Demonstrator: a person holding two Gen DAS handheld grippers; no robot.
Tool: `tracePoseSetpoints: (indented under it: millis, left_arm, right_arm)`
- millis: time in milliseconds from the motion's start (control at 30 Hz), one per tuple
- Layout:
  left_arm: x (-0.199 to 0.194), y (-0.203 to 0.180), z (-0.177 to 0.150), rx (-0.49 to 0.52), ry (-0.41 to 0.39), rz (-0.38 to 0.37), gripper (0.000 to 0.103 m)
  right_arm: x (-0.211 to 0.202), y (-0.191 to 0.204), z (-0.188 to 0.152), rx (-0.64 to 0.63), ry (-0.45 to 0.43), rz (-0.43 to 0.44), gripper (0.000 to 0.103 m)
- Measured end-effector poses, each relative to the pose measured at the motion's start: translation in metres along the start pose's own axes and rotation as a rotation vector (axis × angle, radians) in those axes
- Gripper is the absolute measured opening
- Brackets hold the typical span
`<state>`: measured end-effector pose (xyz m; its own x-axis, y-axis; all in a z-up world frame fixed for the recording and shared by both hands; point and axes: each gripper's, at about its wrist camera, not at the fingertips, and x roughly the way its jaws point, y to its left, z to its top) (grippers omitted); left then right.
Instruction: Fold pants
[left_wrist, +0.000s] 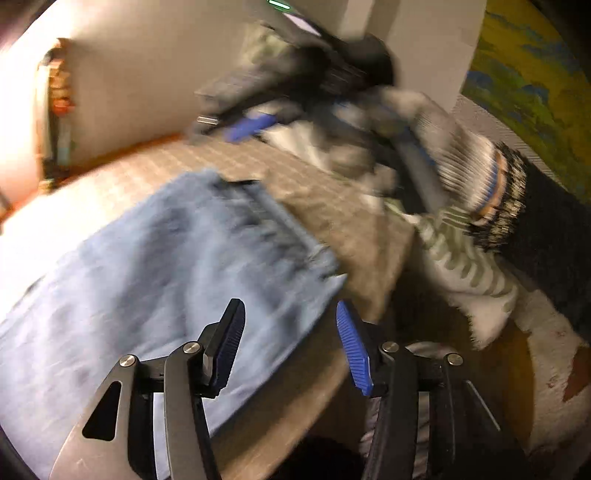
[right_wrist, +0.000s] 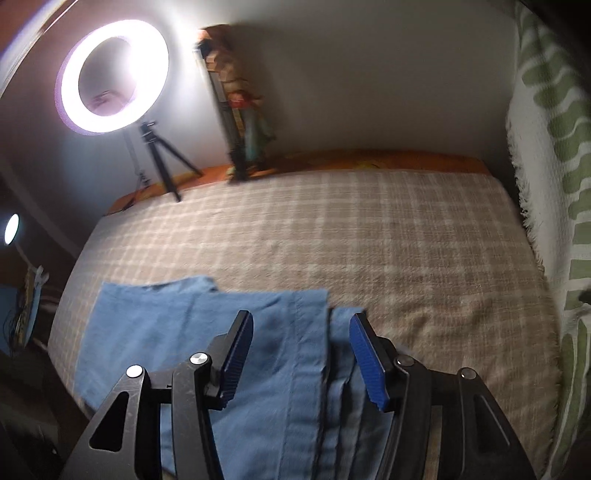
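Light blue pants (left_wrist: 155, 258) lie flat on the plaid bedcover (left_wrist: 332, 210), the waistband with its belt loops at the far right. My left gripper (left_wrist: 289, 308) hovers open over their near right edge, nothing pressed between the pads. In the right wrist view the pants (right_wrist: 273, 350) show layered cloth with straight hems. My right gripper (right_wrist: 301, 321) stands open just above them, jaws apart and empty. The right gripper (left_wrist: 229, 125) also appears blurred at the far side in the left wrist view, held by a gloved hand (left_wrist: 443, 147).
A lit ring light (right_wrist: 110, 77) on a small tripod and a tall colourful object (right_wrist: 240, 110) stand at the bed's far edge by the wall. A white blanket with green marks (right_wrist: 546, 147) lies along the right side. Loose clothes (left_wrist: 332, 155) are heaped beyond the pants.
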<state>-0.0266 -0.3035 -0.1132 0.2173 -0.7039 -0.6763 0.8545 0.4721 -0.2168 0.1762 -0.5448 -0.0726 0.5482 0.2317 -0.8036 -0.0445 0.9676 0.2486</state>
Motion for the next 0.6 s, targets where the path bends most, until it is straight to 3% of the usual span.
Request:
tracePoseSetpoints:
  millis: [133,300,467,600]
  left_arm:
    - [-0.038,0.043,-0.026,-0.066,-0.013,0.146,0.051]
    - [-0.085,0.105,-0.076,-0.162,-0.002,0.366,0.051]
    - [-0.096,0.144,-0.122,-0.262,0.036,0.482,0.051]
    - [-0.092,0.160,-0.150,-0.310,0.079,0.495,0.051]
  right_arm:
    - [0.003,0.019,-0.018,-0.038,-0.005,0.012,0.057]
    - [0.038,0.041,-0.028,-0.077,0.003,0.022,0.057]
    - [0.083,0.042,-0.022,-0.088,0.050,-0.044,0.056]
    - [0.100,0.032,-0.021,-0.068,0.073,-0.076,0.054]
